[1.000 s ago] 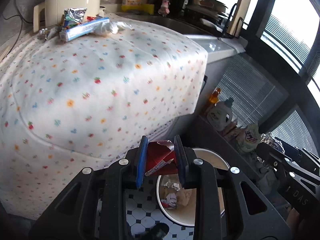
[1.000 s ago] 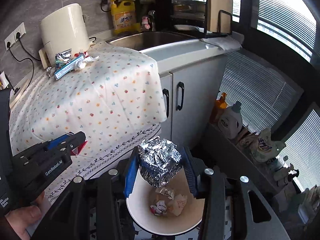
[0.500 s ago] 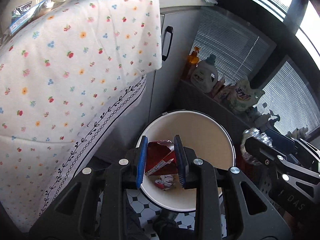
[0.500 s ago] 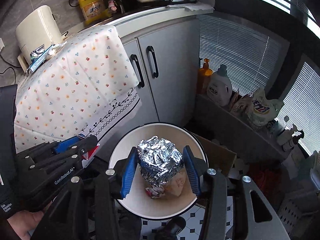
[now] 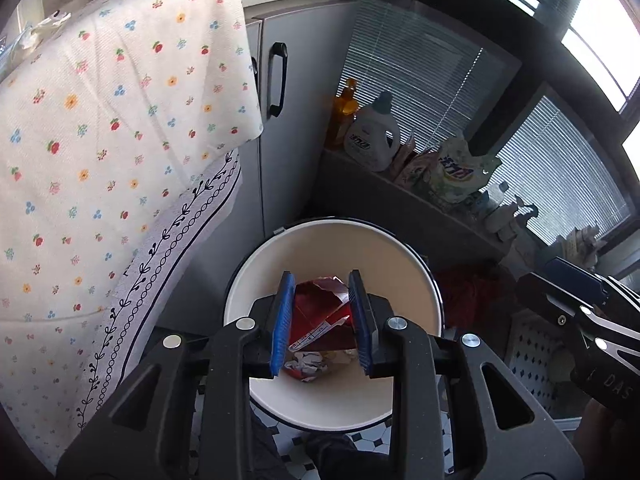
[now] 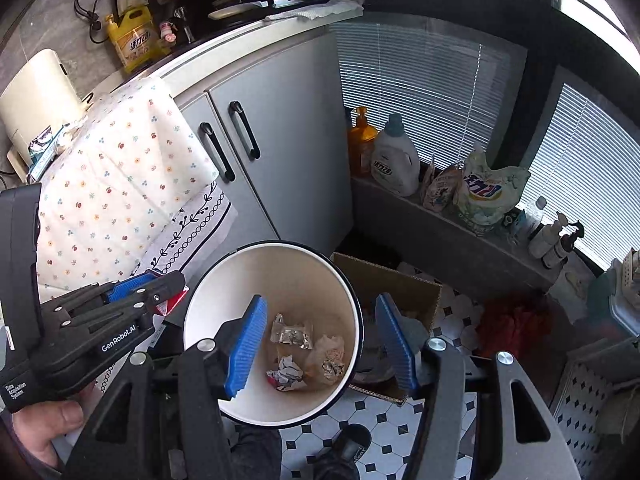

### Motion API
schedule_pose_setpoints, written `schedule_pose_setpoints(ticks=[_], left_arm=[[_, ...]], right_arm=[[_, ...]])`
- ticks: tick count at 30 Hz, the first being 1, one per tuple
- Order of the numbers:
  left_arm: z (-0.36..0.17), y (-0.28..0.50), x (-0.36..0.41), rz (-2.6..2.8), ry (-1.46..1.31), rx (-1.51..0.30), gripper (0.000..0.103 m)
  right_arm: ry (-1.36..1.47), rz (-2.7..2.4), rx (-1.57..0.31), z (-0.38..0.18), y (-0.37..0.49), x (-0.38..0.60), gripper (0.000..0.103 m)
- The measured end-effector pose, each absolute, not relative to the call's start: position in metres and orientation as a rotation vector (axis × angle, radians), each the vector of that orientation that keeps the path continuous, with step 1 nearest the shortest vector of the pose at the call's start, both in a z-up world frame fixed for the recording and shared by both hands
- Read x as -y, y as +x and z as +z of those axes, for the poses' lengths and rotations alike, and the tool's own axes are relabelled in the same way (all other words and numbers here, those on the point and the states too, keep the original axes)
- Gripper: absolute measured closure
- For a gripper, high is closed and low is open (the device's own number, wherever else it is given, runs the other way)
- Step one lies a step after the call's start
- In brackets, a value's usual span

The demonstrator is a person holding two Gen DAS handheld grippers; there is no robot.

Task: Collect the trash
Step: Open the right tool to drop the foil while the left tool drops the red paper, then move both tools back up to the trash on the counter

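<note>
My left gripper [image 5: 321,280] hangs over the white bin [image 5: 332,248]. A crumpled red wrapper [image 5: 320,312] sits between its blue pads and touches both; the jaws are just starting to open. In the right wrist view the same gripper [image 6: 176,280] sits at the bin's left rim, and a corner of the red wrapper [image 6: 174,304] shows. My right gripper [image 6: 320,300] is above the bin [image 6: 280,268], its jaws opening wide with nothing between them. A foil wad [image 6: 291,332] lies at the bin's bottom among other crumpled scraps [image 6: 286,374].
A flowered cloth [image 6: 120,176] drapes over the counter at the left. Grey cabinet doors [image 6: 288,128] with black handles stand behind the bin. A cardboard box [image 6: 400,292] is wedged to its right. Detergent bottles [image 6: 394,160] line a low ledge. A person's shoe [image 6: 348,448] rests on the tiled floor.
Both grippers swung away from the clothed counter and sank over the bin. The right jaws opened and the foil ball dropped into the bin. The left still holds the red wrapper.
</note>
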State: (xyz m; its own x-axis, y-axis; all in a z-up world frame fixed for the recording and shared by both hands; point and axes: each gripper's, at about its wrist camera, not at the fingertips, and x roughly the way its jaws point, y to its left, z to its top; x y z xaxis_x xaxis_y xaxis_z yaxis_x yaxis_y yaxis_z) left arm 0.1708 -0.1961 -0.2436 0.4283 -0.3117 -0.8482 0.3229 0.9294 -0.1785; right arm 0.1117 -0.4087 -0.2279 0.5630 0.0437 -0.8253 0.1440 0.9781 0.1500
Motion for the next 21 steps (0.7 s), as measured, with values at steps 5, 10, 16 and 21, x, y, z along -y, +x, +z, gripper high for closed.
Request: schedule_pose_setpoints(ticks=[5,10,16,21], left_arm=[[-0.229,0.171,0.191,-0.382,0.02,-1.02,0.049],[-0.203,0.175,0.171,-0.34,0.005,-0.982,0.036],[-0.162,0.179,0.14,-0.279,0.006,-0.905,0.024],[-0.134,0.187,0.114,-0.222,-0.007,-0.856,0.021]], right_arm=[[0.213,-0.059,-0.959,-0.219,0.111,0.411,0.045],[0.211,-0.045,-0.924,-0.203,0.114,0.406,0.042],[0.208,-0.011,-0.866,-0.174,0.127,0.389,0.04],[0.197,0.044,-0.806,-0.144,0.144,0.365,0.036]])
